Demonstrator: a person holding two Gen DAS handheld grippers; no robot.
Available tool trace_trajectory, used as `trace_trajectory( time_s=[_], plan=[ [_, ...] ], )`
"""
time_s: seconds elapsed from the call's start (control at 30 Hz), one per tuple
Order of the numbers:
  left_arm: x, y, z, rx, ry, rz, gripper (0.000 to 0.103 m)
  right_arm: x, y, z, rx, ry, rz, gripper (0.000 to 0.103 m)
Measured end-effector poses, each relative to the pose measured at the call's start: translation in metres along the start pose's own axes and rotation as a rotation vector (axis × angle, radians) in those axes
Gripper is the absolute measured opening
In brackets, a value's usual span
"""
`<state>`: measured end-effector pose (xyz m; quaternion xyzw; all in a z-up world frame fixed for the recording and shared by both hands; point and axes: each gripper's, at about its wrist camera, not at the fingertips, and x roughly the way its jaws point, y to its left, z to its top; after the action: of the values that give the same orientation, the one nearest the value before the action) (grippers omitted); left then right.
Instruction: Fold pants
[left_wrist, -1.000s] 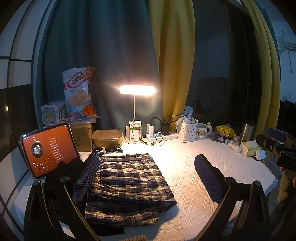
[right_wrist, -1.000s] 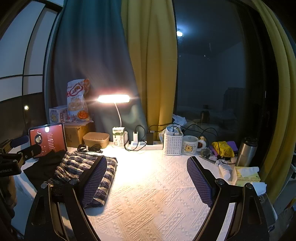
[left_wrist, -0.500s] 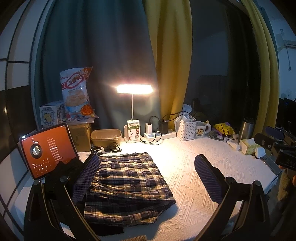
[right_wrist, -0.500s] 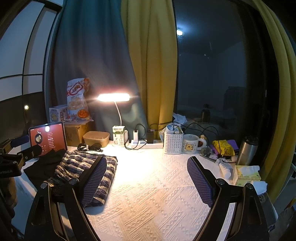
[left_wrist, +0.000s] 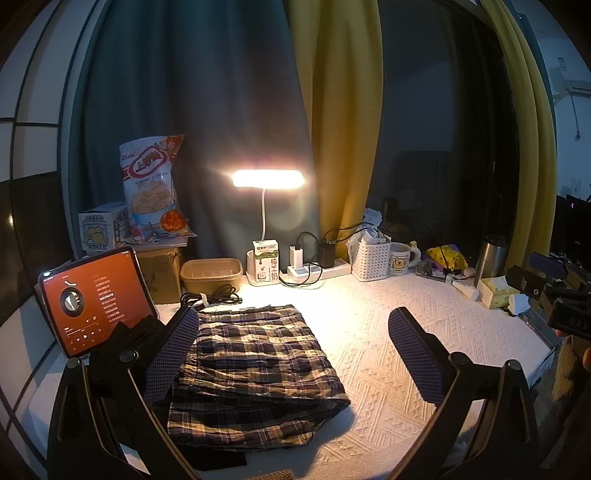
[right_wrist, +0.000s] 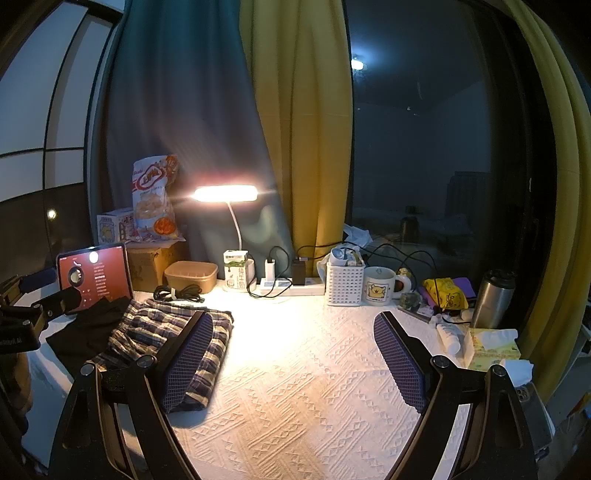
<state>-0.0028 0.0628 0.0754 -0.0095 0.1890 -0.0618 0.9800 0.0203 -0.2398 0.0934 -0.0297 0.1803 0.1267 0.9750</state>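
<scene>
The left gripper (left_wrist: 291, 354), black arms w/ dark blue mesh-textured pads, is spread wide and holds nothing; it hangs above the table, and in the left wrist view its left pad (left_wrist: 171, 358) overlaps the left edge of the folded plaid pants (left_wrist: 255, 373), contact can't be told. The right gripper (right_wrist: 291, 363), same build, is likewise spread wide w/ nothing between its pads, over bare cloth to the right of the pants (right_wrist: 166, 343). The pants, dark blue and tan check, lie folded into a flat stacked rectangle on the white embossed tablecloth (left_wrist: 406, 387), at the left part of the table, w/ a black garment (right_wrist: 88, 328) just beside them on the left and partly under them. Behind that garment a tablet w/ an orange-red screen (left_wrist: 92, 299) stands tilted back. Near the pants' far edge lies a coiled black cable (left_wrist: 214, 297), then a tan lidded food container (left_wrist: 211, 275) and a cardboard box (left_wrist: 159, 273) topped by a snack bag (left_wrist: 151, 188). A lit white desk lamp (left_wrist: 267, 179) stands behind a small milk carton (left_wrist: 266, 266), next to a white power strip (left_wrist: 314, 271) w/ chargers plugged in. Further right: white perforated basket (right_wrist: 345, 284), white mug w/ a bear print (right_wrist: 380, 286), yellow packet (right_wrist: 445, 293), steel tumbler (right_wrist: 493, 299), tissue box (right_wrist: 491, 349). Teal and yellow curtains (right_wrist: 303, 129) hang behind, beside a dark window.
</scene>
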Motion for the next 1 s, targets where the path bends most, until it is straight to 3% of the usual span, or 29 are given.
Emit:
trace_trajectory(
  time_s=[1.0],
  plan=[
    [0.0033, -0.0001, -0.0006, 0.008, 0.008, -0.024, 0.101, 0.0015, -0.0036, -0.0017, -0.003, 0.005, -0.005, 0.090]
  ],
)
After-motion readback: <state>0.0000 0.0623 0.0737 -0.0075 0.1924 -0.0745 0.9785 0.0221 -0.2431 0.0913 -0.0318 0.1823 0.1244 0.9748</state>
